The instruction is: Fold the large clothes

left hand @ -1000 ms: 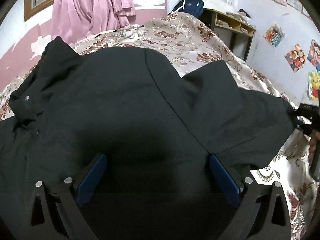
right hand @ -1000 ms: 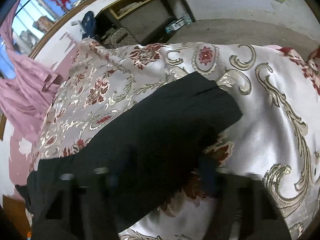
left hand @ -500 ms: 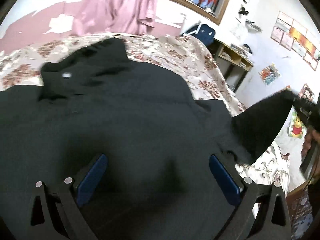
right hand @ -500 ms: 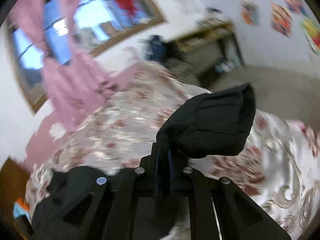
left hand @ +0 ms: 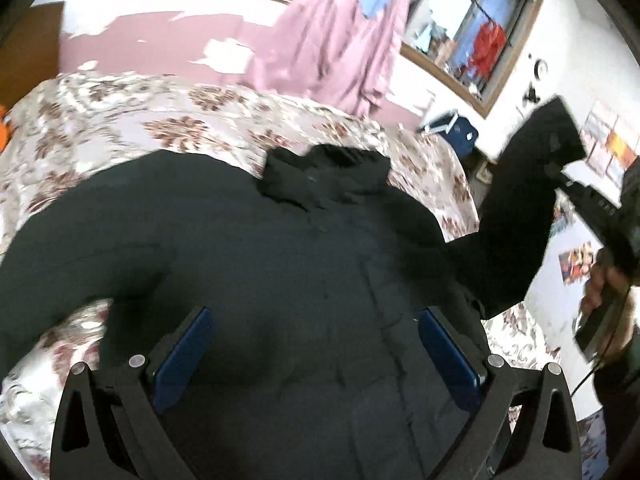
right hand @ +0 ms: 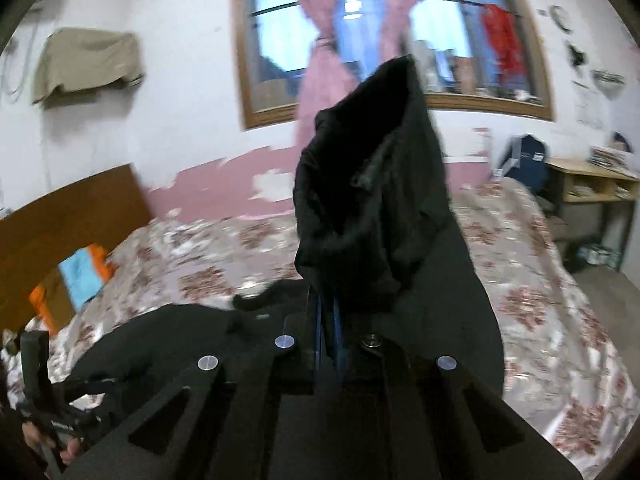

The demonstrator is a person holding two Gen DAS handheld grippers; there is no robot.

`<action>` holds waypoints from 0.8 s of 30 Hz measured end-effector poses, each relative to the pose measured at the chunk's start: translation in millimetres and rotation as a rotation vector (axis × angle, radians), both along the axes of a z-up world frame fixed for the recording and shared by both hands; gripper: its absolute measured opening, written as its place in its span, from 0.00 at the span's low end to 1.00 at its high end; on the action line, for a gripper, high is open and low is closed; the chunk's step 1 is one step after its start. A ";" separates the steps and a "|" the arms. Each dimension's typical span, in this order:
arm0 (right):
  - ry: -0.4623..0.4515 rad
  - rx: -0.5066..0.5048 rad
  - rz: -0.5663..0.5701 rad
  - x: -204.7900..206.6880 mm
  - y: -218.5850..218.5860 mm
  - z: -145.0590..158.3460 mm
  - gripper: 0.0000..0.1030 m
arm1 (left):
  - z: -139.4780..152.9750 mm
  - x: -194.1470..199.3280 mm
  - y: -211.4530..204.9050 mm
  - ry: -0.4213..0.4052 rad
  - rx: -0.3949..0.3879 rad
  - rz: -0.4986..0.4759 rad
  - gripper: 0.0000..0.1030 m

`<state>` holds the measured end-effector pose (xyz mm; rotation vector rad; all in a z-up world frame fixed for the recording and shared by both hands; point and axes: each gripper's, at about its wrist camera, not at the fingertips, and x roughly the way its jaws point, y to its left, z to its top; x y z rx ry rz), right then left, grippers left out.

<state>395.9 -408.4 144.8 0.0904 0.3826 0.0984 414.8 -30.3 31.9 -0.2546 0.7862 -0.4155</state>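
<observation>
two grippers are in my hands, and one large black jacket lies spread on the bed with the flowered cover. my left gripper hangs over the lower body of the jacket; its blue pads stand wide apart and press on nothing, so it is released. the dark cloth is under them, but i cannot tell if the tips touch it. the collar of the jacket is beyond the left gripper, toward the wall side of the bed.

my right gripper is clenched on one sleeve of the jacket. the blue pads are almost together, with the black cloth pinched between them, and the cuff end stands up above the jaws, in front of the window with the pink curtain. in the left wrist view the same sleeve rises from the jacket's shoulder, off the bed, up to the right gripper at the right edge, where my right hand holds the handle. the rest of the jacket stays flat on the bed, near its middle. a blue bag sits past the far corner of the bed.
</observation>
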 end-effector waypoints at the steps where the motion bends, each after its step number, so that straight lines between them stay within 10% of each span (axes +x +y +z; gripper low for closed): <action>1: 0.007 -0.009 0.022 1.1 14.3 -1.1 0.05 | 1.6 -5.4 13.5 -0.009 0.014 0.029 1.00; 12: 0.181 -0.081 0.217 10.5 151.9 -93.7 0.05 | -43.6 -1.6 89.9 0.090 -0.154 0.144 0.99; 22: 0.359 -0.020 0.277 21.9 154.8 -165.7 0.06 | -92.7 7.7 77.6 0.181 -0.329 0.038 0.99; 24: 0.387 -0.037 0.266 13.6 141.9 -172.0 0.22 | -99.8 8.0 66.3 0.198 -0.334 0.013 0.99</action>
